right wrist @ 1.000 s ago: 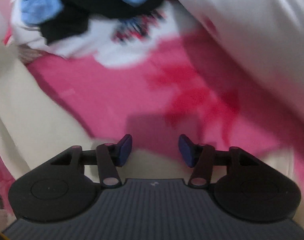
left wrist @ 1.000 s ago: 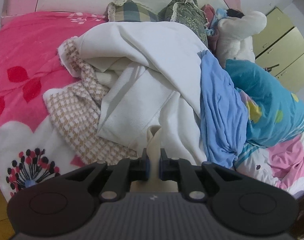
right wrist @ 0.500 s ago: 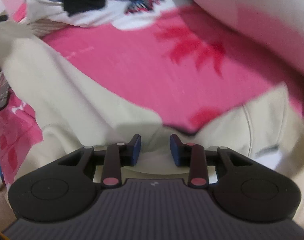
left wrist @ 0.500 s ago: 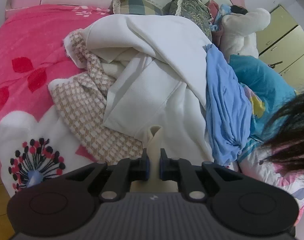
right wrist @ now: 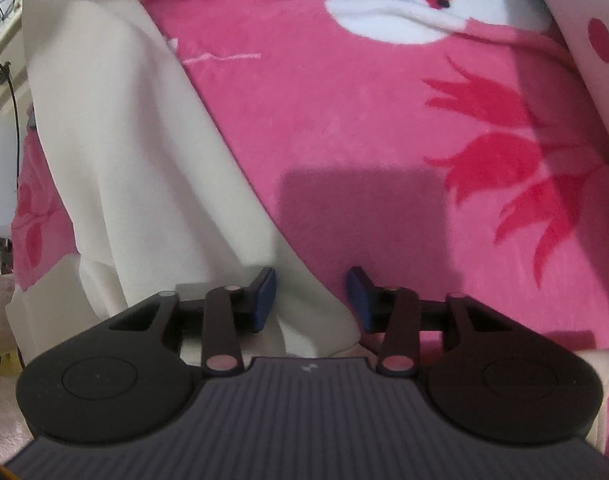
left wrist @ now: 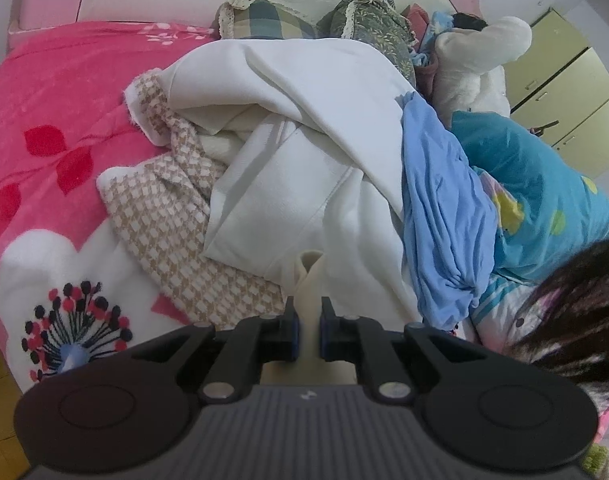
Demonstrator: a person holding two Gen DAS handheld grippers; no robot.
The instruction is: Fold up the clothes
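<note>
Cream garment [left wrist: 309,280] sat clenched in the left gripper [left wrist: 308,330], probably for spreading; lower centre, the right gripper [right wrist: 310,300] gaped, jaws released over its edge

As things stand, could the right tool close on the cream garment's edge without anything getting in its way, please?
Probably yes. The right tool is open, and a fold of the cream garment already lies between its fingers on the pink blanket, with nothing covering it there.
</note>
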